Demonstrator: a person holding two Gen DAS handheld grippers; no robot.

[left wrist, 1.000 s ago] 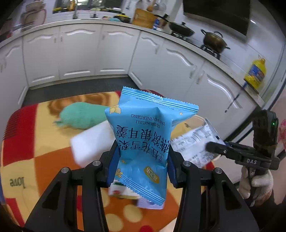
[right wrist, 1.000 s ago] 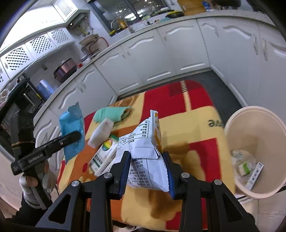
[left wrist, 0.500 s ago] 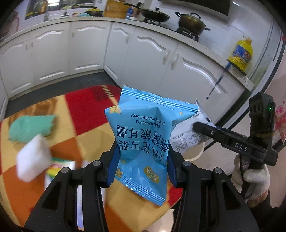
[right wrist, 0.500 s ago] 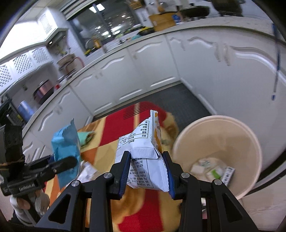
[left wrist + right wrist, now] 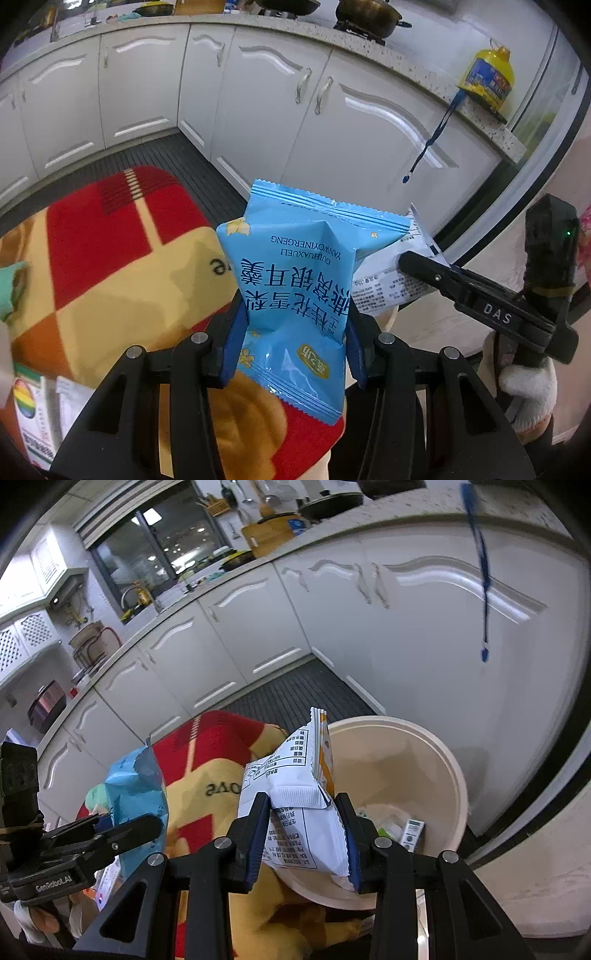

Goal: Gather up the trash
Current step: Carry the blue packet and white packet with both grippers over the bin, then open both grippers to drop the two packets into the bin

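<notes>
Snack packet [image 5: 295,295] was light blue, with dark blue characters, small yellow flowers, gold oval logo. Second packet [image 5: 295,812] was white with black print, orange along one edge. Cloth [image 5: 110,258] showed red, yellow, orange blocks, black lettering. Bin [image 5: 436,760] was cream. Cabinets [image 5: 258,92] were white; floor [image 5: 295,694] dark grey, ribbed. Bottle [image 5: 487,77] on counter was yellow with blue label. Glove [image 5: 528,387] was white. Gripper pads [image 5: 232,339] were blue, frames black.

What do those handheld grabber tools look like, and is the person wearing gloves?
Both are black plastic with silver pivot screws and blue finger pads. The right gripper reads "DAS" and shows a green light; the left gripper reads "GenRobot.AI". A white knit glove covers the right hand.
</notes>
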